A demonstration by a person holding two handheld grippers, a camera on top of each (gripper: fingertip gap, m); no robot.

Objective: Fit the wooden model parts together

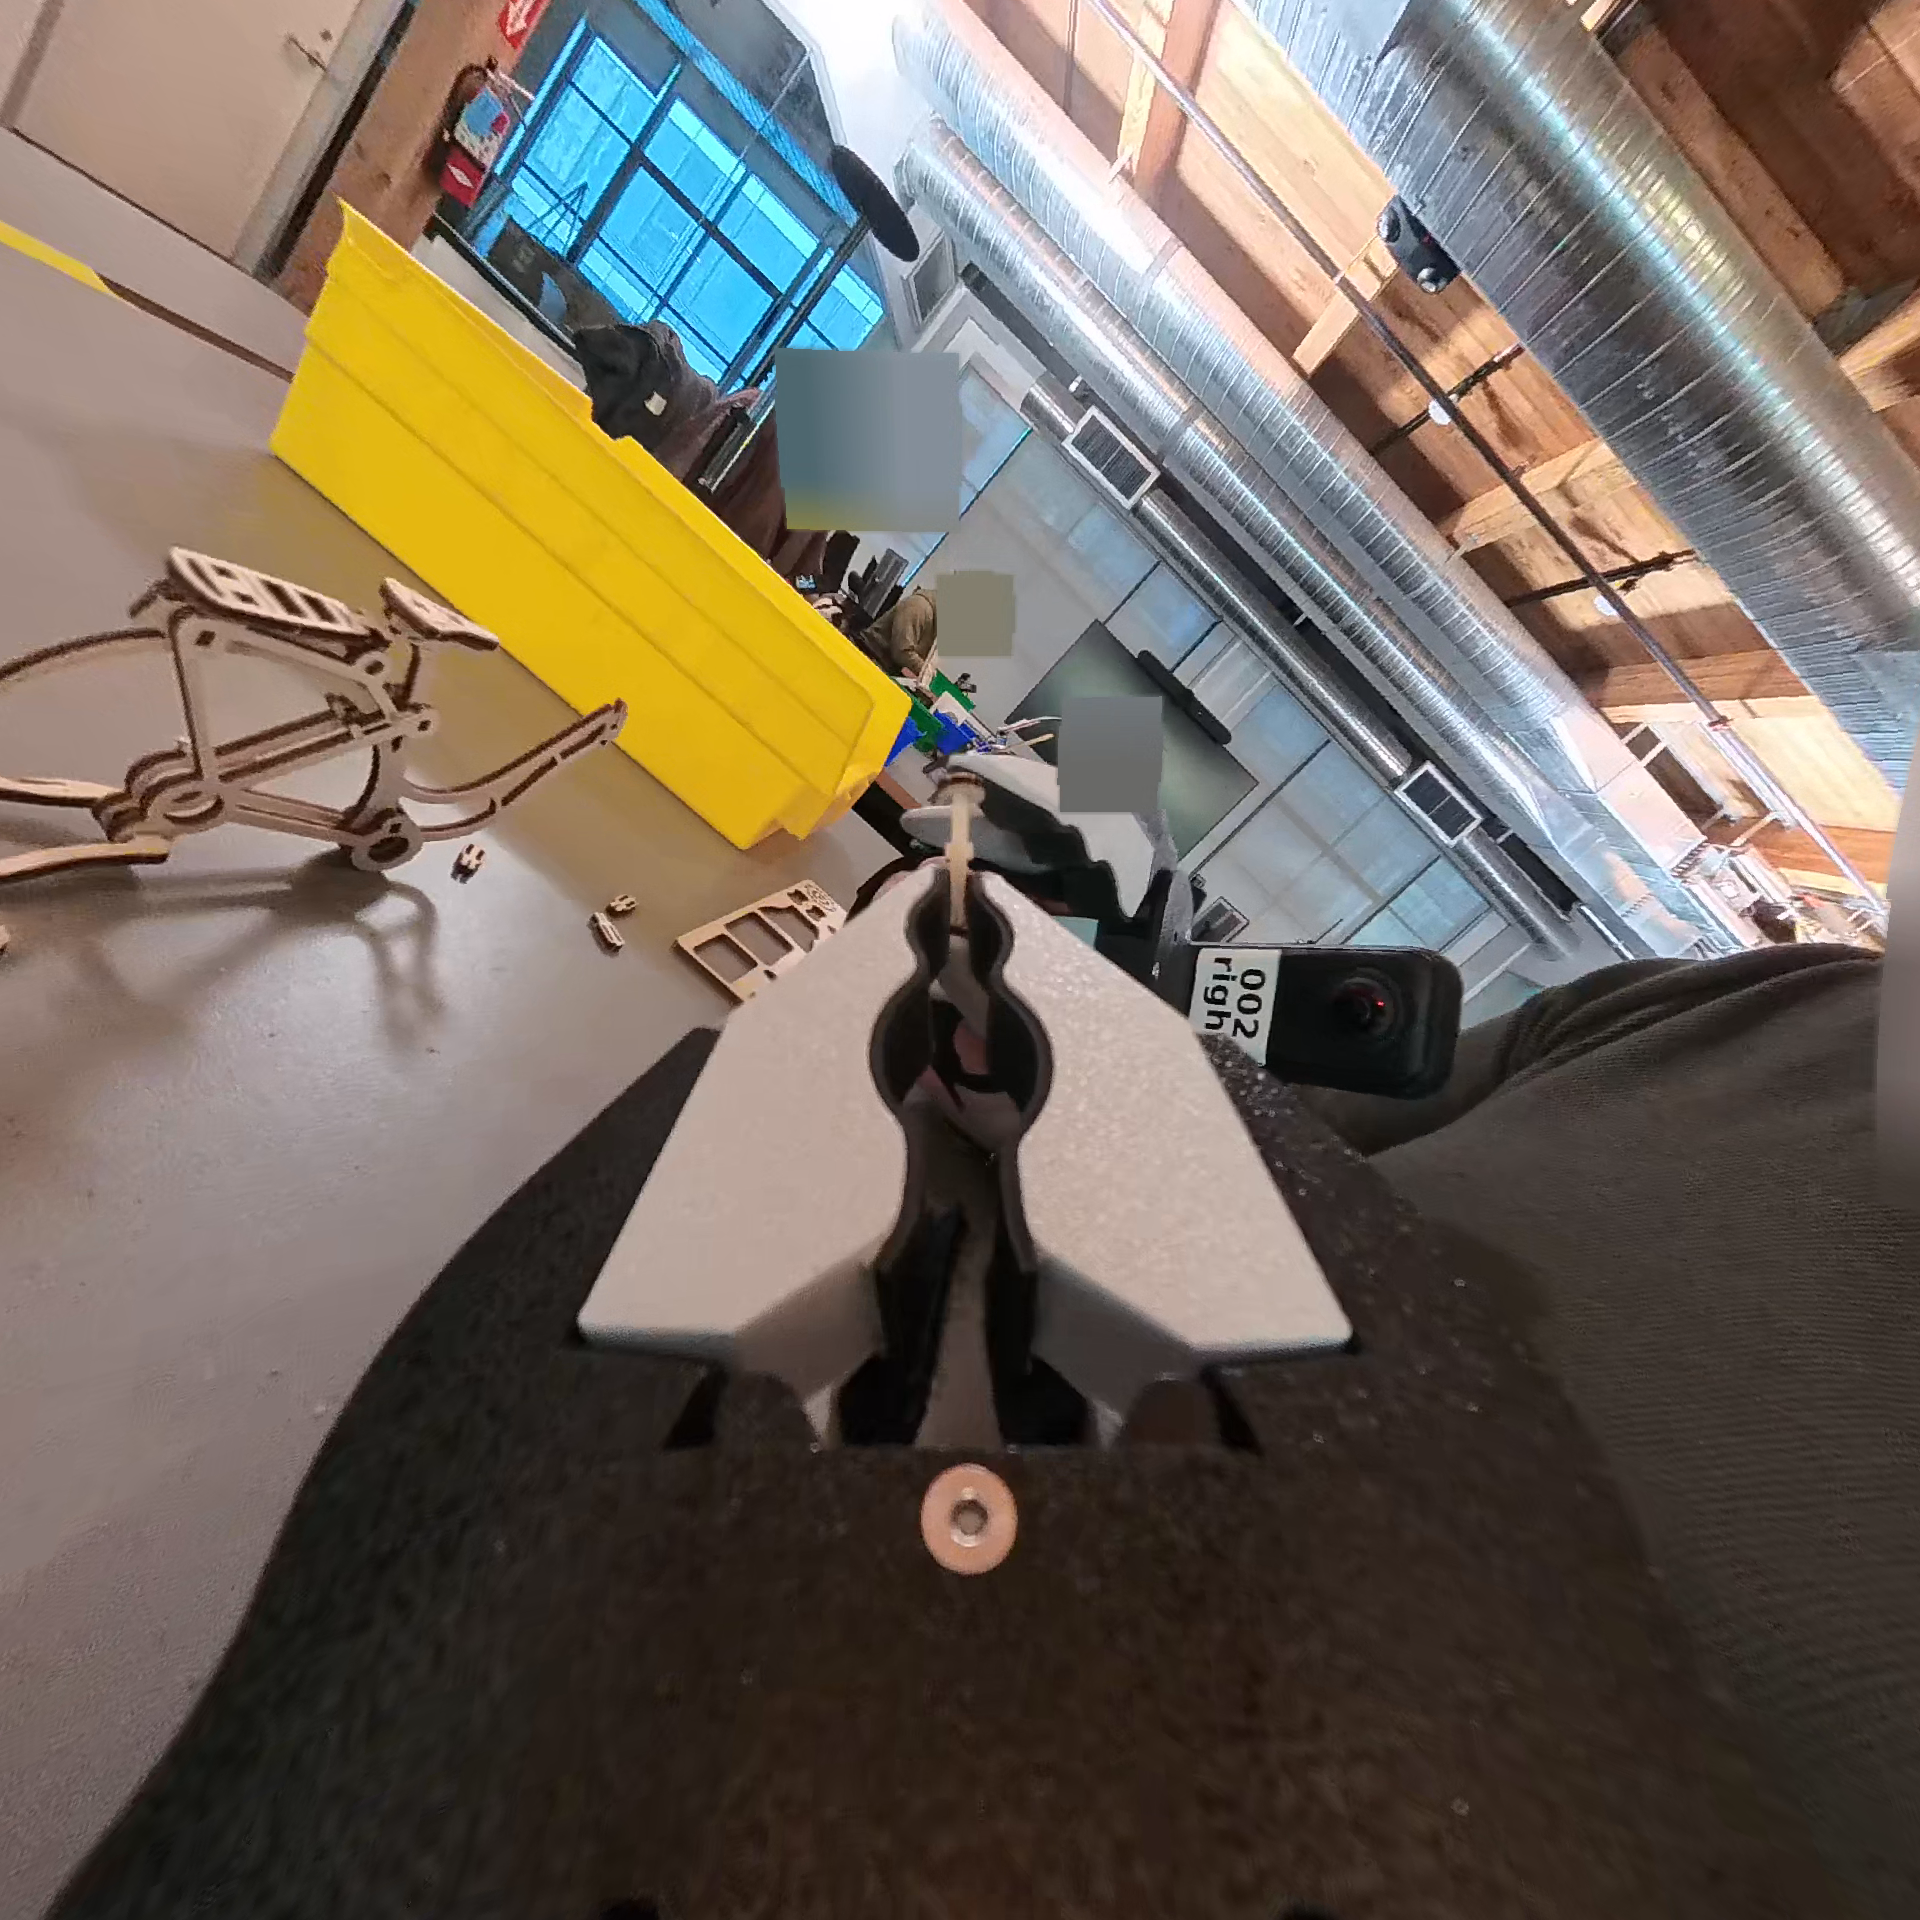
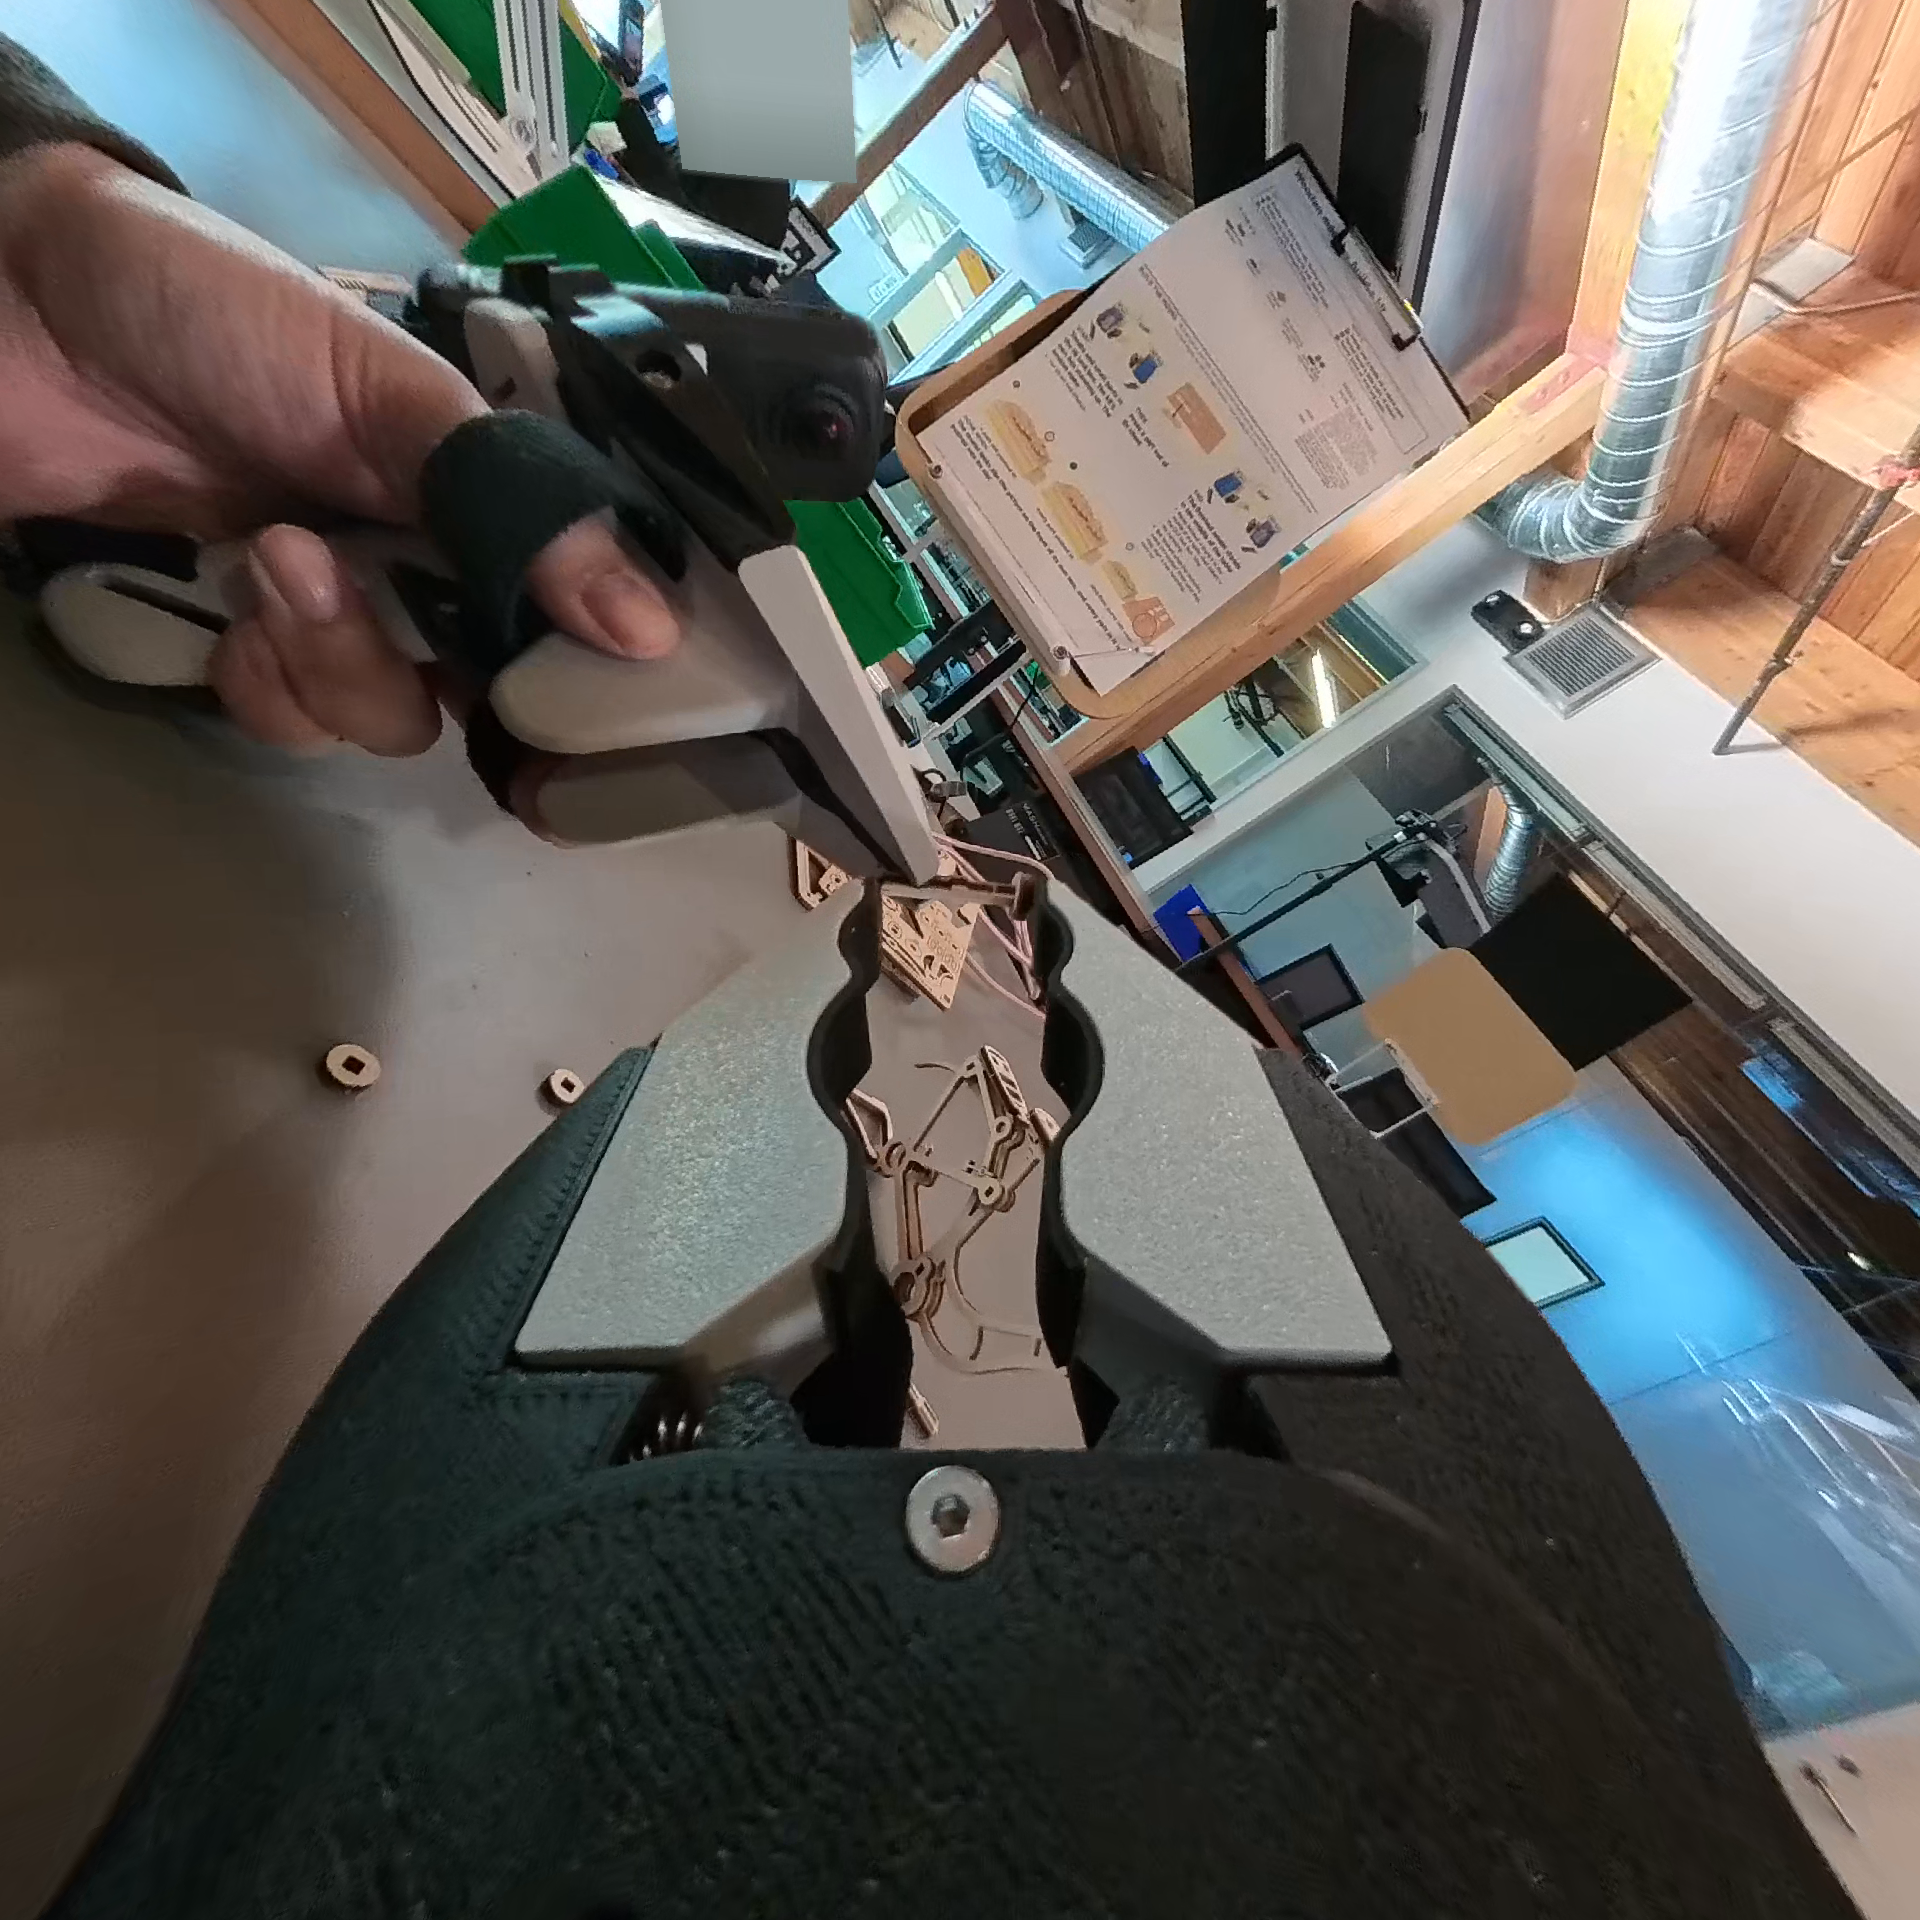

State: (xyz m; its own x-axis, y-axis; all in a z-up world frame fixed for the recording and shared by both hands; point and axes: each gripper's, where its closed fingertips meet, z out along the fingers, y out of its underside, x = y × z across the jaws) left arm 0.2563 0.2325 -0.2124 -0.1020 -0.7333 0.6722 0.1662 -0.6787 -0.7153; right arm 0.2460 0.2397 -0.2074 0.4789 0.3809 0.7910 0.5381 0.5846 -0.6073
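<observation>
Wooden flat part (image 1: 961, 868) sits pinched edge-on in your left hand-held gripper (image 1: 958, 894), raised off the worktop (image 1: 260, 1091). Only the right wrist view shows its perforated face (image 2: 925, 951), with your right hand-held gripper (image 2: 961, 925) spread around it. Only the left view shows the half-built model (image 1: 281, 727) beside the yellow bin (image 1: 582, 540).

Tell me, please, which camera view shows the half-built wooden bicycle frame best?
The left wrist view: the wooden bicycle frame stands unobstructed on the grey table beside the yellow bin. The right wrist view shows it only partly, through the gap between the right gripper's fingers.
</observation>
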